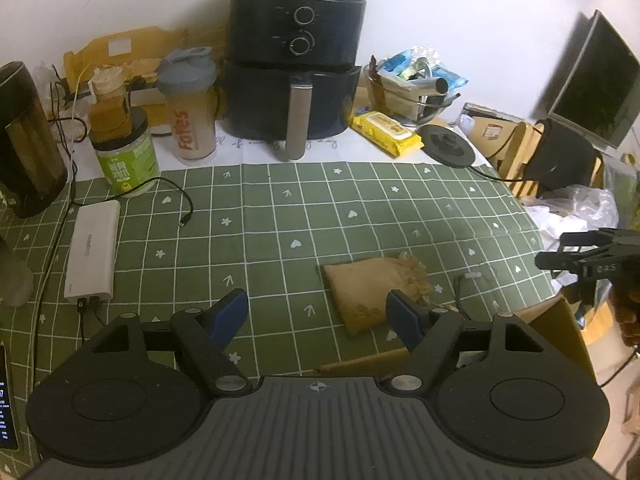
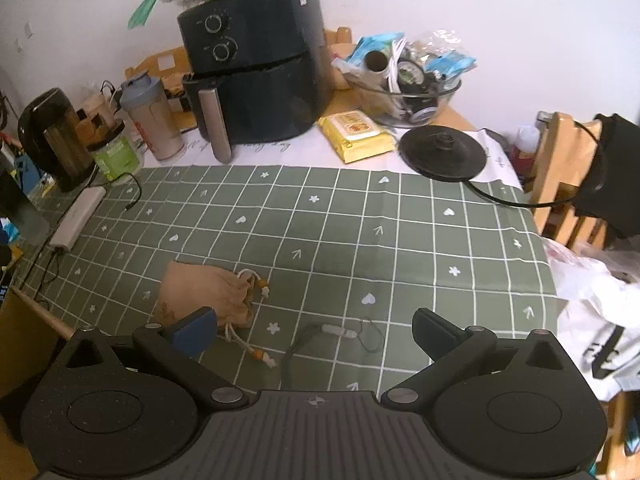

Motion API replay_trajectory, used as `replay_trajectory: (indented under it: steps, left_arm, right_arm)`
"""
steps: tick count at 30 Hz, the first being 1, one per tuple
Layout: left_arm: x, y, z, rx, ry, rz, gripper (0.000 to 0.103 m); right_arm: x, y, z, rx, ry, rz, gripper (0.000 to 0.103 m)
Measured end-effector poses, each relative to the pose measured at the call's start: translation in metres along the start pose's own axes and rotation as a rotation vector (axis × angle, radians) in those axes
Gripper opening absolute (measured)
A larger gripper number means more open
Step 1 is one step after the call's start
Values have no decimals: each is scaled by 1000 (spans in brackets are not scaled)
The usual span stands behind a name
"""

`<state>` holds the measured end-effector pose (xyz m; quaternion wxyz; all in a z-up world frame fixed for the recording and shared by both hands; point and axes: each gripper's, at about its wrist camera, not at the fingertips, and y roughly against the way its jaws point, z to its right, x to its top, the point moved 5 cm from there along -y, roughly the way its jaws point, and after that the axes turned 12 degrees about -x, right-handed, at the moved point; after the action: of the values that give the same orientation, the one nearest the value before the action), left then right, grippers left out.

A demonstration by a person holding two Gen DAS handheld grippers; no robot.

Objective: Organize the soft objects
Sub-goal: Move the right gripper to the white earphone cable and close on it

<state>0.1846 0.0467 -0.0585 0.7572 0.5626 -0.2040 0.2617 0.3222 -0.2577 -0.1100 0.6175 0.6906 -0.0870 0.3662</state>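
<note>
Your bench is covered by a green cloth with a white grid and small white hearts, flowers and arrows. Along its far edge, against the white wall, stand a dark air fryer with two dials and a metal handle, a shaker bottle with a grey lid, a green-labelled jar and a dark kettle at the far left. To the right of the fryer lie a yellow pack of wipes, a glass bowl heaped with packets and odds and ends, and a round black kettle base whose cord trails off the right side. A white power bank lies on the left of the cloth with cables plugged into it. A thin strap with a small clear tag lies loose on the cloth just ahead of your right gripper.

The soft thing is a tan drawstring pouch, lying flat near the front edge of the bench. Its neck is gathered and frilled, and pale cords with small beads run out of it onto the cloth. Faint printing shows on its lower corner.

Your left gripper hovers over the cloth with its blue-padded fingers spread wide and empty; the pouch lies just beside the right-hand one. Your right gripper's fingers are also wide apart, holding nothing, with the pouch by its left finger.
</note>
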Motion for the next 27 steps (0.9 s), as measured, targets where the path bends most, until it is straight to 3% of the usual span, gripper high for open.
replay_trajectory:
  steps: [12,19,23,27]
  left_arm:
    - [2,-2,-22,27,53,-1,76]
    - [-1,-2,-32,48,83,-15,76]
    - [-2,-3,-35,53,95,-25,76]
    - [0,-3,-36,55,99,-27,76]
  right_arm:
    - [-4,-84,-4,73,109,-93,102]
    - [-19,-121,-21,64,223,-134,91]
    - [-26,-136,-34,78,291,-153,78]
    - [-34,-143,-39,67,356,-153,71]
